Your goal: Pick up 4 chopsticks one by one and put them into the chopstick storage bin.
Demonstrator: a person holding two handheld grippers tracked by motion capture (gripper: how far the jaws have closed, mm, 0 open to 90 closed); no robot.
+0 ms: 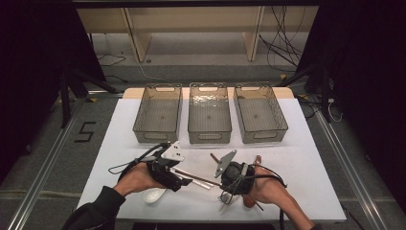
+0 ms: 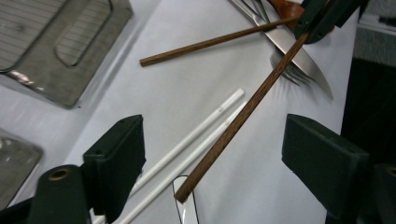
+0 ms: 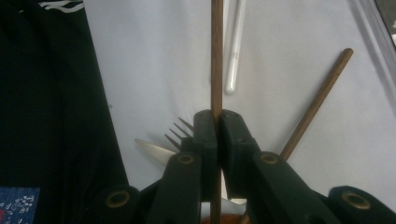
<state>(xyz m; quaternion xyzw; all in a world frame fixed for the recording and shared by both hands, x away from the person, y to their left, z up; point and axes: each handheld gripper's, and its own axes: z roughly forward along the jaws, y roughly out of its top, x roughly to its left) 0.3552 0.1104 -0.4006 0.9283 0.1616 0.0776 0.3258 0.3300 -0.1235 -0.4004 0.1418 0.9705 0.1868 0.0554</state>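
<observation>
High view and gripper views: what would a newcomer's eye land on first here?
First, the right gripper at the table's near edge, clamped on a brown chopstick that reaches toward the open left gripper. Next, three empty clear bins in a row at the far side. Then the white chopsticks, fork and knife lying nearby.

left gripper: near left; jaws wide apart, pads free
right gripper: near right; jaws clamped tight
</observation>
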